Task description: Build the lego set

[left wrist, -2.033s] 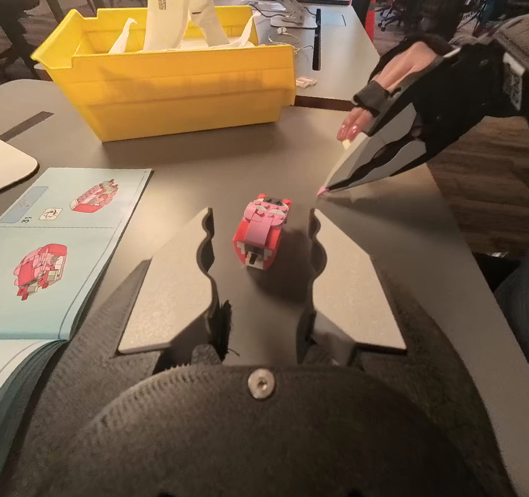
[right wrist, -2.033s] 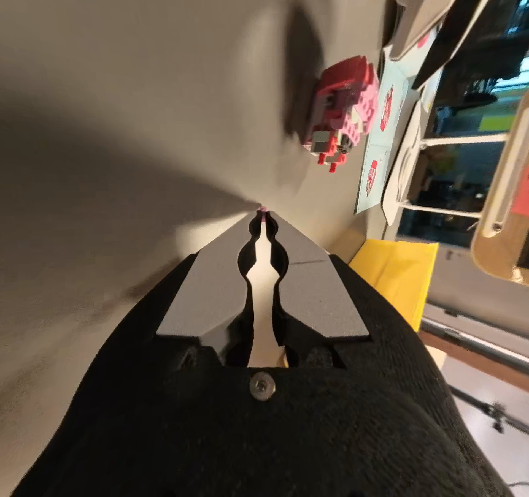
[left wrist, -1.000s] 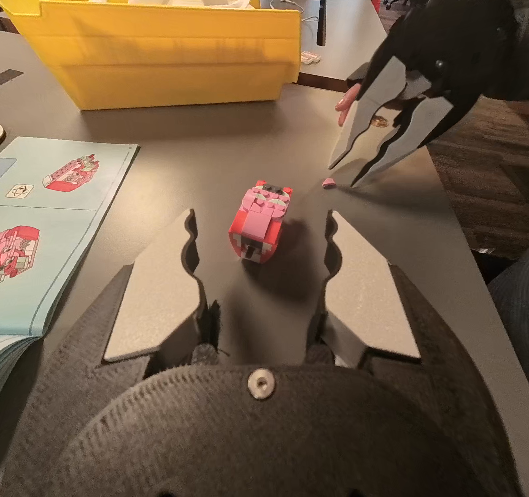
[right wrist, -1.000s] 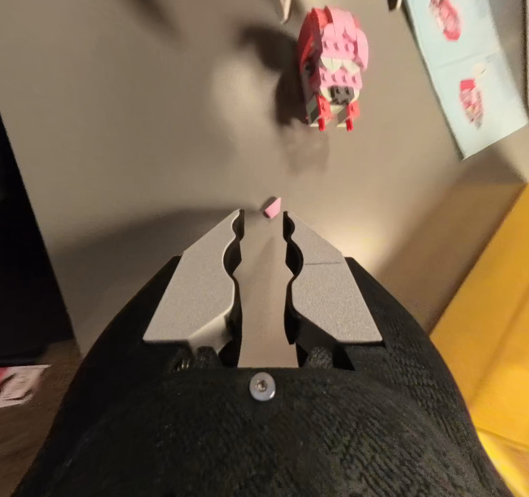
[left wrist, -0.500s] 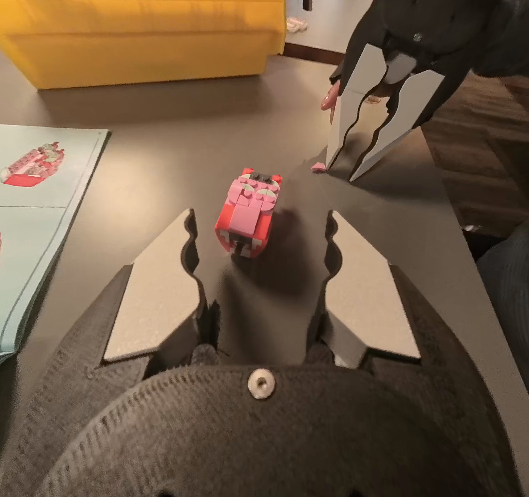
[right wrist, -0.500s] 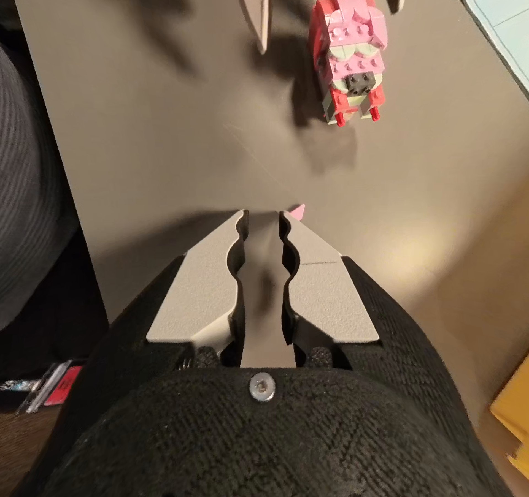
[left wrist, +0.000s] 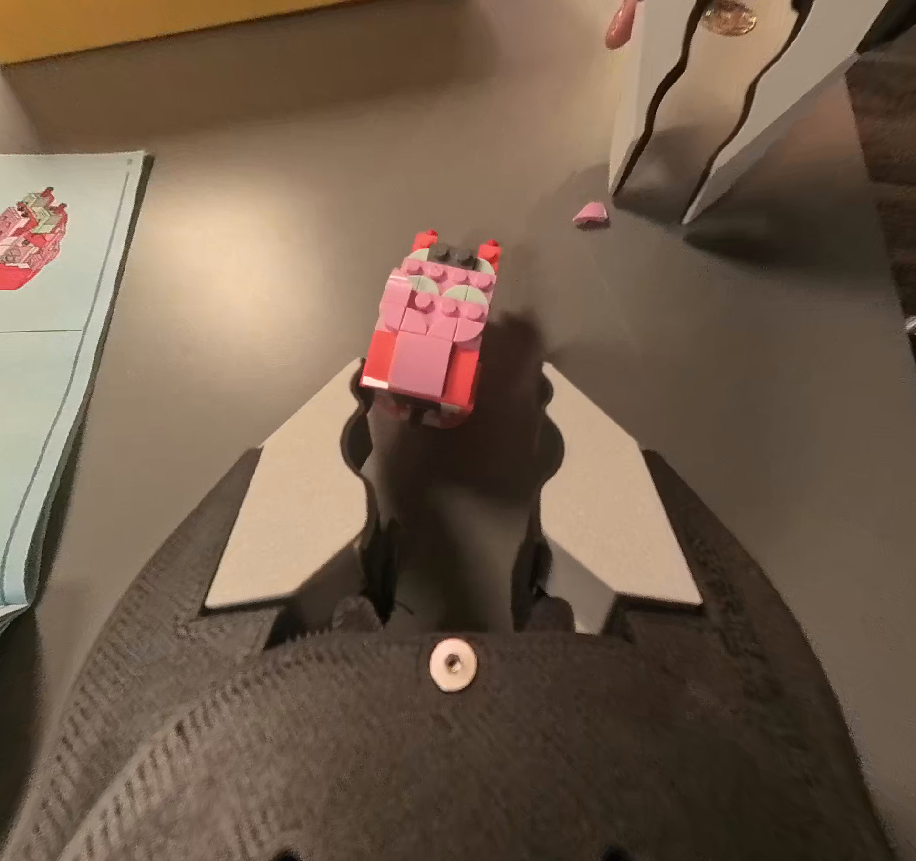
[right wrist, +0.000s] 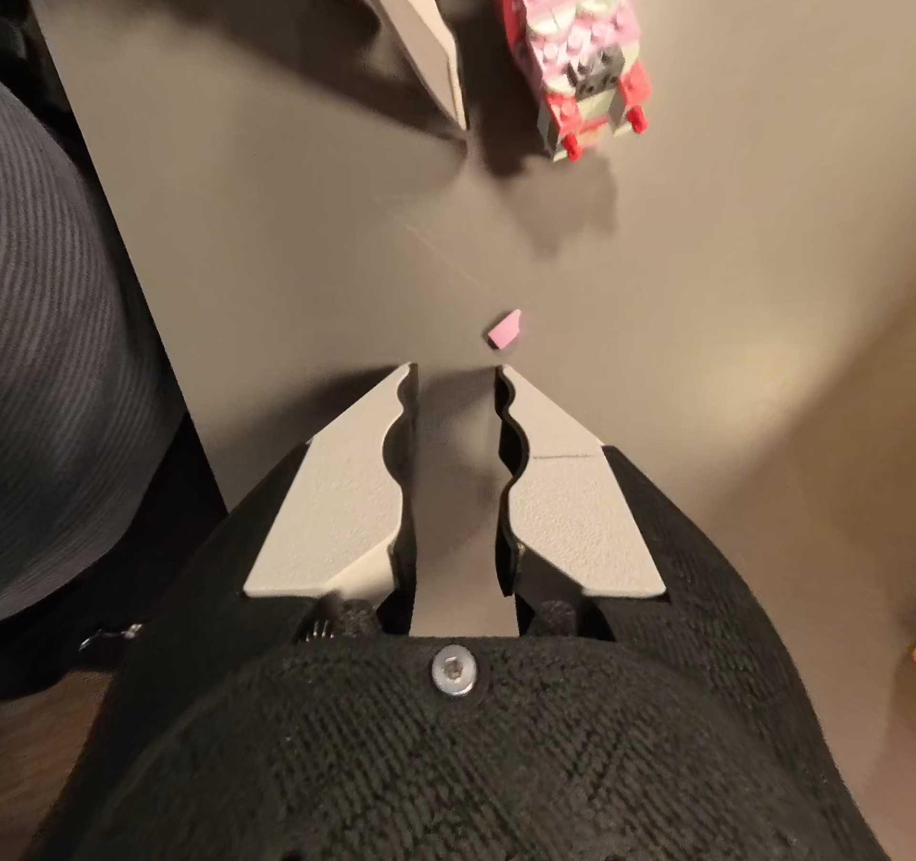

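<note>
Approach stage, by judgement. Left gripper [left wrist: 451,369] stands spread around the near end of the red-and-pink brick model [left wrist: 430,329] on the table [left wrist: 257,252]; no pad presses it. Right gripper [right wrist: 455,369], parted and holding nothing, hovers just short of a loose pink piece [right wrist: 505,330]. Next move calls for centring, then closing.

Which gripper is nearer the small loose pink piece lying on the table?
Right. The right gripper stands open just short of the small pink piece; the left gripper is farther off, open around the red and pink brick model.
</note>
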